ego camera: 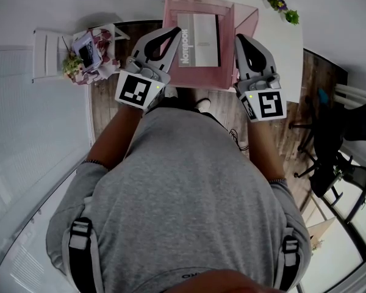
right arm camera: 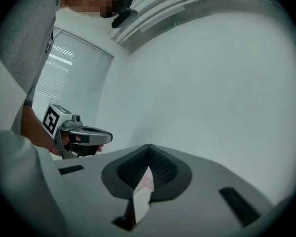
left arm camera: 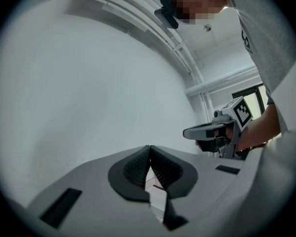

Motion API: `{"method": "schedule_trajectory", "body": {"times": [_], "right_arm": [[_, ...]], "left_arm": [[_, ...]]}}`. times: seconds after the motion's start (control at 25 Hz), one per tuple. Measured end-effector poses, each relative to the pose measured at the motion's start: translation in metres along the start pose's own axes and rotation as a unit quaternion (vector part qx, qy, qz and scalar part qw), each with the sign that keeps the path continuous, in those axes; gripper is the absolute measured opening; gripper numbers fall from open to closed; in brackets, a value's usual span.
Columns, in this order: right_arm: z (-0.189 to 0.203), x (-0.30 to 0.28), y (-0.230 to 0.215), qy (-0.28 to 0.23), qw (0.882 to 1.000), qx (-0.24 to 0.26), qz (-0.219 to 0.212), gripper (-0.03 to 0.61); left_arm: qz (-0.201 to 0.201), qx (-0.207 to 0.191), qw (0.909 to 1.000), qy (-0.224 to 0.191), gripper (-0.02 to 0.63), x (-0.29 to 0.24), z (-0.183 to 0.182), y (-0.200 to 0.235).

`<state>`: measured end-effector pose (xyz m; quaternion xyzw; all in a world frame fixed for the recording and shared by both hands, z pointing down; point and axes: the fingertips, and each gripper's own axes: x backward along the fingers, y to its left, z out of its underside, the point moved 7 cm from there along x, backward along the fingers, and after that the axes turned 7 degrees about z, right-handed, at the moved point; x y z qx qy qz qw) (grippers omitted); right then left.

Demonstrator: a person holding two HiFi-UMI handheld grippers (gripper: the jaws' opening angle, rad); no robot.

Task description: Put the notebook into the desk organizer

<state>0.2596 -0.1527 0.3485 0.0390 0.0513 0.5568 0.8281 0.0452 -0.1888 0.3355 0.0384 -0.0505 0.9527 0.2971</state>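
At the upper centre of the head view, the notebook [ego camera: 198, 39] sits inside the pink desk organizer [ego camera: 247, 18] on the white desk [ego camera: 277, 41]. The organizer's near corners are hidden behind the left gripper [ego camera: 175, 30] and right gripper [ego camera: 239, 36], both with fingers clenched on nothing. The person's torso covers the lower frame.

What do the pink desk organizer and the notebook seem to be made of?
The desk organizer is probably plastic with a slight gloss: thin, flat, evenly pink walls, perhaps a little see-through on the right. The notebook looks like matt paper or card: flat grey and white panels with printed lettering, no shine.
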Motion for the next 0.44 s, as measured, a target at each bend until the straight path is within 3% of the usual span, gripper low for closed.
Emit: {"method": "schedule_trajectory", "body": {"times": [0.44], "right_arm": [[0.0012, -0.0013, 0.0033, 0.004, 1.0, 0.005, -0.004, 0.006]], "left_arm": [[0.0, -0.005, 1.0, 0.002, 0.02, 0.0027, 0.0017, 0.0016]]}}
